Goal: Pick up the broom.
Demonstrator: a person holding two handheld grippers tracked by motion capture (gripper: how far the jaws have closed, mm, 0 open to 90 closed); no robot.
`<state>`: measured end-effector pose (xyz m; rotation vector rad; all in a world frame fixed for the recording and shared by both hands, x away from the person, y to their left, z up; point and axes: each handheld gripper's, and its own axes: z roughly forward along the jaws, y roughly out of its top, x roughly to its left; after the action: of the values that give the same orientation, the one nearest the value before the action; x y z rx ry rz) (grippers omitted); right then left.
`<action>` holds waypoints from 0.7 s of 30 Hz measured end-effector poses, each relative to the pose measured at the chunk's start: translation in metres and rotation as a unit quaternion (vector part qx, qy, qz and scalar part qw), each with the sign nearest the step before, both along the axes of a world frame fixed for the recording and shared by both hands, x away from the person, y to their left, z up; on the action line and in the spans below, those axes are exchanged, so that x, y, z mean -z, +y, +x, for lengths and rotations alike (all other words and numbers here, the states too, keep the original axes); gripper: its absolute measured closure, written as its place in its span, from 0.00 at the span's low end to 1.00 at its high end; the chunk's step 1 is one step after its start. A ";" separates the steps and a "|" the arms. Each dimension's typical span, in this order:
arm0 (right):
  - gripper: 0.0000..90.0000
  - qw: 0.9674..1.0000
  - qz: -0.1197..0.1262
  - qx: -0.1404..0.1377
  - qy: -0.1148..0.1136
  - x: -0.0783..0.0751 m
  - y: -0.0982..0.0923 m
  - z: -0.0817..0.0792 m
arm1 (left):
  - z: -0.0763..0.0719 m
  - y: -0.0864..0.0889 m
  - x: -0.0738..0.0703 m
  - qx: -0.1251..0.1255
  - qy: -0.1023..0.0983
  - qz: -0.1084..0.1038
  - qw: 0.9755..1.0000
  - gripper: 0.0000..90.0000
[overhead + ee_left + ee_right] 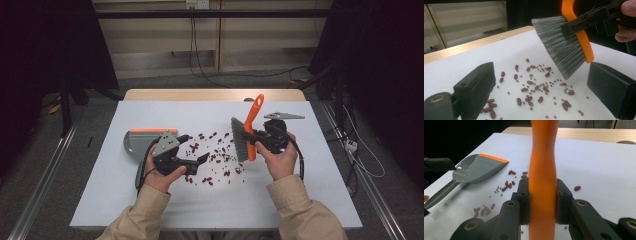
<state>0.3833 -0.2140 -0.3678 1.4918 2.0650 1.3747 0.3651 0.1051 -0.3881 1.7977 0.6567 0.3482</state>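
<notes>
The brush [247,131] has an orange handle and grey bristles, and it is held above the white table [150,200], right of the middle. The right gripper [542,203] pinches the orange handle between its two black jaws; in the right gripper view the pads press on both sides of the handle. From above, the handle points up and away from the person, and the bristles hang down toward the left, over the scattered beans [215,155]. In the left gripper view the bristle tips are a little above the table and do not touch the beans.

The beans are dark red ones mixed with smaller greenish ones. They lie loose on the table in the middle, between the two grippers, and some of them lie just beside the left gripper's jaws.

The left gripper [195,152] is low over the table, left of the beans, and its jaws are spread wide apart. Nothing is between them except the beans lying on the table below.

Behind the left gripper a grey dustpan [137,142] with an orange edge lies on the table. In the right gripper view its orange lip [494,158] points toward the beans, and its long handle runs away from them.

The person wears beige sleeves [295,205], and both forearms come over the near edge of the table.
</notes>
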 end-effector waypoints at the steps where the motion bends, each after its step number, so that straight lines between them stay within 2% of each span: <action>1: 0.80 1.000 -0.002 0.002 0.003 0.000 -0.002 0.000 | 0.000 0.003 0.000 0.003 0.002 -0.001 1.000 0.07; 7: 0.80 1.000 -0.008 0.002 0.004 0.000 -0.011 -0.001 | -0.001 0.020 -0.001 -0.001 0.006 0.000 1.000 0.06; 12: 0.80 1.000 -0.025 0.002 0.002 -0.002 -0.017 -0.003 | -0.001 0.035 0.000 -0.008 0.009 -0.002 1.000 0.06; 21: 0.80 0.999 -0.037 0.007 0.009 -0.002 -0.030 -0.003 | -0.003 0.058 0.002 -0.009 0.003 -0.002 1.000 0.06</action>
<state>0.3803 -0.2436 -0.3654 1.4913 2.0877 1.2696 0.3626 0.1629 -0.3898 1.7910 0.6774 0.3533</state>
